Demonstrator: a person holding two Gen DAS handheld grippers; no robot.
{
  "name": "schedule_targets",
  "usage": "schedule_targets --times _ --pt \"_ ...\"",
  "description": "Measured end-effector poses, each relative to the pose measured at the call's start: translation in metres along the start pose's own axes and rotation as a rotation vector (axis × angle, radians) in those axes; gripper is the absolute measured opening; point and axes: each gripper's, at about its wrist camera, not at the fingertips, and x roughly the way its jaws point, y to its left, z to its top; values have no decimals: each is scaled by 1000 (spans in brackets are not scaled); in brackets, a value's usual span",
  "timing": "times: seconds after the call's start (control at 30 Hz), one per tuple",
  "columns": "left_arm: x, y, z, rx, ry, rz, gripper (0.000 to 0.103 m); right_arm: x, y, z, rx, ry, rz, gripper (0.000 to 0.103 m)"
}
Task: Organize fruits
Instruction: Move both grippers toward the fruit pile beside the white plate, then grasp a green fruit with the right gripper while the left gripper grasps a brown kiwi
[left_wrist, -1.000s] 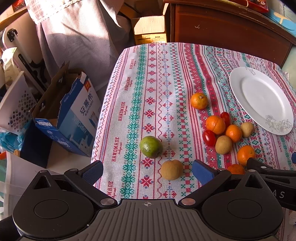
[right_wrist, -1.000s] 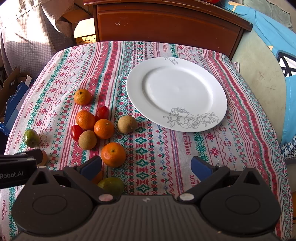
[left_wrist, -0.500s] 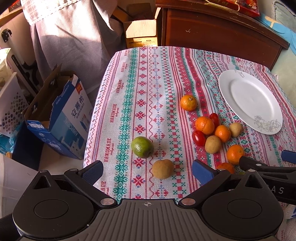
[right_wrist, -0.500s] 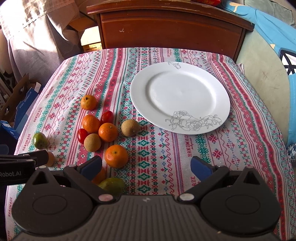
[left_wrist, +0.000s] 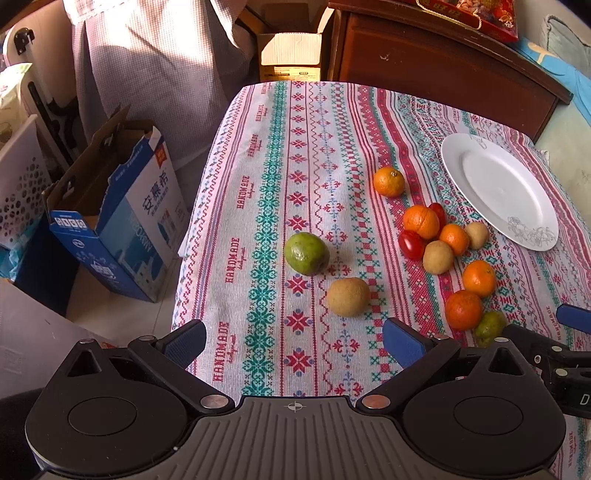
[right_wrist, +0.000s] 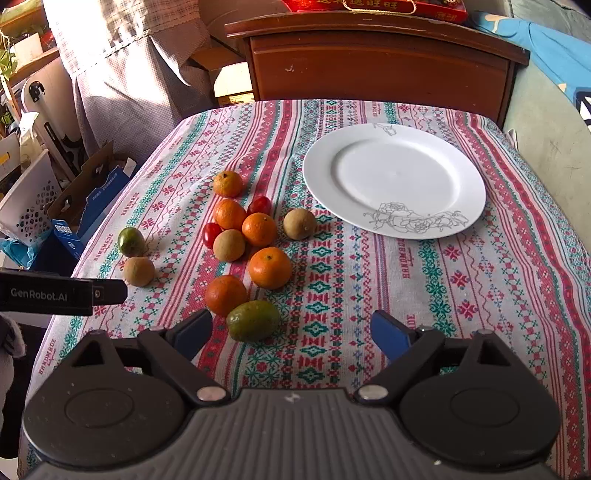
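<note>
Fruit cluster (right_wrist: 251, 236) lies left of centre on the worktop (right_wrist: 480, 295), just beside the white plate (right_wrist: 395, 181). Green fruit (left_wrist: 306, 253) and brown fruit (left_wrist: 348, 296) sit apart, near the left edge. Left gripper (left_wrist: 293, 341) and right gripper (right_wrist: 291, 332) hover over the near edge, fingers apart, holding nothing.

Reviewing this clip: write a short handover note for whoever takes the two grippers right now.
Left gripper: open, holding nothing, above the patterned tablecloth near a brown kiwi and a green round fruit.
Right gripper: open, holding nothing, just behind another green fruit.
White floral plate: holds no fruit.
Done: nothing placed.
Left: oranges, cherry tomatoes, kiwis and green fruits all lie on the cloth.
</note>
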Motion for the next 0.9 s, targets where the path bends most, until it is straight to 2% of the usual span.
schedule_targets --times 0.13,0.4,0.6,0.8,0.9 --pt "-1 0 -3 -8 -15 -8 101 3 2 -8 4 4 36 80" --pt "8 -11 -3 27 -27 24 99 9 6 -10 -15 -8 45 73" --pt "19 -18 -4 43 -11 38 96 15 7 -12 -29 -14 49 63" --pt "24 -25 -5 67 -23 41 90 17 6 -12 -44 -35 55 51" --pt "24 -28 -5 80 -31 38 86 17 6 -12 -50 -40 58 40"
